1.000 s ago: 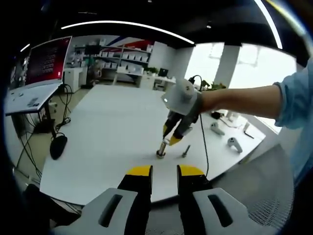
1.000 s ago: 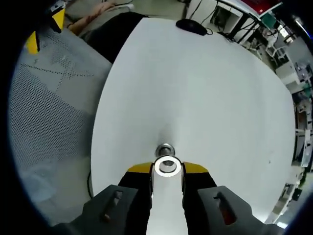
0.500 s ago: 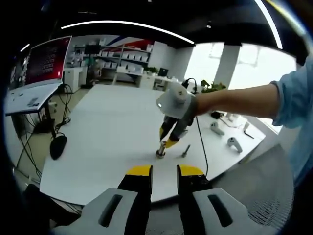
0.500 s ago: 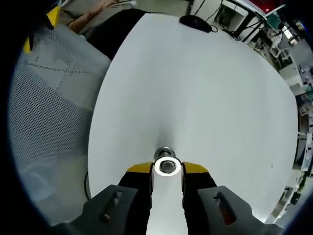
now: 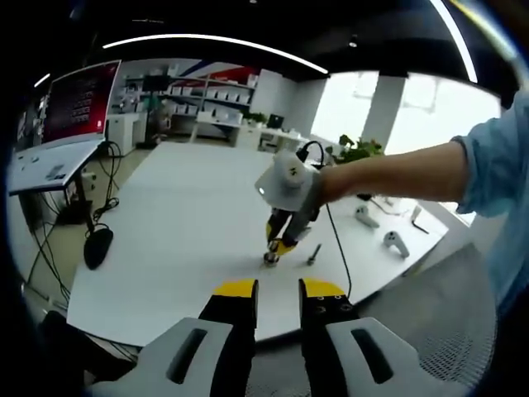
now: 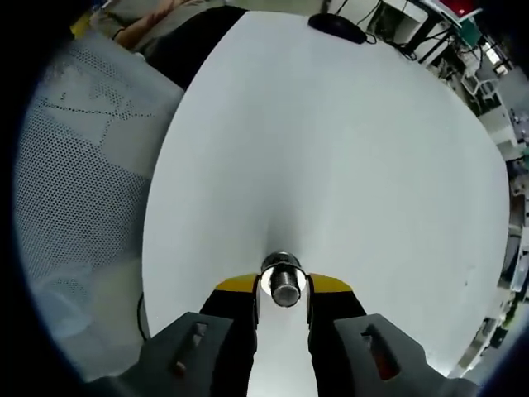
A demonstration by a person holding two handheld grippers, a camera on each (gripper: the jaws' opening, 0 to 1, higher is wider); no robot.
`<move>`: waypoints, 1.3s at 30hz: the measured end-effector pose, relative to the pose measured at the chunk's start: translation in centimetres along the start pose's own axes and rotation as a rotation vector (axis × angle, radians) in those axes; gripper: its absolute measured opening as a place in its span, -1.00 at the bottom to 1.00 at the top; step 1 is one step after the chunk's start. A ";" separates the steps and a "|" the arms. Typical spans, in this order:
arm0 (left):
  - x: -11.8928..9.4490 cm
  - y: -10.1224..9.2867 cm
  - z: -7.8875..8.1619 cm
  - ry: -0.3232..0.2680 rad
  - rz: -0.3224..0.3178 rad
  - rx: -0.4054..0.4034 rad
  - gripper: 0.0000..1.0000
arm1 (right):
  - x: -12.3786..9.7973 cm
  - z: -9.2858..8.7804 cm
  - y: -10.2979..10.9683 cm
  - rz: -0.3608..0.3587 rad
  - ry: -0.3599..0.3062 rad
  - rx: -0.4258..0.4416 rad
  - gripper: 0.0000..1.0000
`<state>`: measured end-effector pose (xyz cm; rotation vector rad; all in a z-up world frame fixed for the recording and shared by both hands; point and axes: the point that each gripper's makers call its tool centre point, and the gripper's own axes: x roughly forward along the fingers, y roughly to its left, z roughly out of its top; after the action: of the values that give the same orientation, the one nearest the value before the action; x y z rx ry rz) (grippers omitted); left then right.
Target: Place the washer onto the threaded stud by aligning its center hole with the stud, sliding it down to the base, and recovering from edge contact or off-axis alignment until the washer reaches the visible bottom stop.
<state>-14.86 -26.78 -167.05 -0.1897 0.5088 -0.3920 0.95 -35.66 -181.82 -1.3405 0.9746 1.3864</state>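
The right gripper (image 6: pixel 282 289), with black jaws tipped in yellow, is pinched narrowly on the flat, shiny silver metal washer (image 6: pixel 283 284), holding it by its rim between the tips. Over the past second it has come down and across. Earlier the washer's bright ring sat short of the upright steel threaded stud (image 6: pixel 282 265) with its hole showing empty; now the ring lies over the stud's top and the hole looks filled by grey metal. I judge that the centre hole is roughly on axis and the washer is starting onto the threads, though I cannot tell how far down it has gone or whether an edge is catching.

From the left gripper view, the right gripper (image 5: pixel 279 245) points steeply down at the stud (image 5: pixel 270 258), which stands near the front edge of the white tabletop (image 5: pixel 182 215). A small loose silver bolt (image 5: pixel 315 255) lies just to its right.

The left gripper (image 5: pixel 278 291) hangs back off the near edge of the table, its jaws parted by a narrow gap and holding nothing.

The washer appears thin and evenly bright, with a clean round bore. It is not yet at the stud's base.
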 end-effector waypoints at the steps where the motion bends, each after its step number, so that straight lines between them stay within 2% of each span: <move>1: 0.0 0.0 0.0 0.000 0.000 0.000 -0.65 | 0.2 0.0 0.0 -0.001 0.008 -0.001 -0.56; 5: 0.0 0.0 0.0 0.000 0.000 0.000 -0.65 | 0.6 0.0 0.1 0.006 0.011 0.000 -0.57; 6: 0.0 0.0 0.0 0.000 0.000 0.000 -0.65 | 0.7 0.5 0.2 0.008 -0.016 0.012 -0.67; 7: 0.0 0.0 0.0 0.000 0.000 0.000 -0.65 | 0.3 1.5 -0.1 0.022 -0.056 -0.025 -0.73; 8: 0.0 0.0 0.0 0.000 0.000 0.000 -0.65 | 0.6 0.3 0.3 0.014 0.026 0.082 -0.73; 9: 0.0 0.0 0.0 0.000 0.000 0.000 -0.65 | 1.0 0.6 -0.3 0.009 0.015 -0.012 -0.73; 12: 0.0 0.0 0.0 0.000 0.000 0.000 -0.65 | 1.1 0.8 -0.6 -0.001 0.001 0.001 -0.74; 13: 0.0 0.0 0.0 0.000 0.000 0.000 -0.65 | 1.0 1.1 -0.7 0.007 -0.022 0.006 -0.74; 17: 0.0 0.0 0.0 0.001 -0.002 0.000 -0.66 | 1.0 0.9 -0.5 0.029 -0.034 0.036 -0.77; 18: 0.0 0.0 0.0 0.002 -0.003 0.000 -0.66 | 0.9 1.1 -0.5 0.034 -0.046 0.045 -0.96; 19: 0.1 0.0 0.0 0.002 -0.004 0.000 -0.66 | 0.7 0.9 -0.2 0.055 -0.031 0.065 -0.95; 20: 0.0 0.0 0.0 0.003 -0.004 0.000 -0.66 | 0.8 1.1 -0.2 0.048 -0.045 0.076 -0.95; 22: 0.0 0.0 0.0 0.003 -0.005 0.000 -0.66 | 0.9 0.7 -0.3 0.042 -0.029 0.038 -0.95; 32: 0.1 0.0 0.0 0.000 -0.006 0.002 -0.67 | -1.1 0.4 -0.8 0.019 -0.094 0.092 -0.94; 39: 0.1 0.0 0.1 -0.002 -0.007 0.003 -0.67 | -2.8 0.1 -1.3 -0.004 -0.170 0.146 -0.94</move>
<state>-14.79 -26.83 -167.01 -0.1893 0.5052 -0.3997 2.03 -35.58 -178.99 -1.0984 0.9392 1.3746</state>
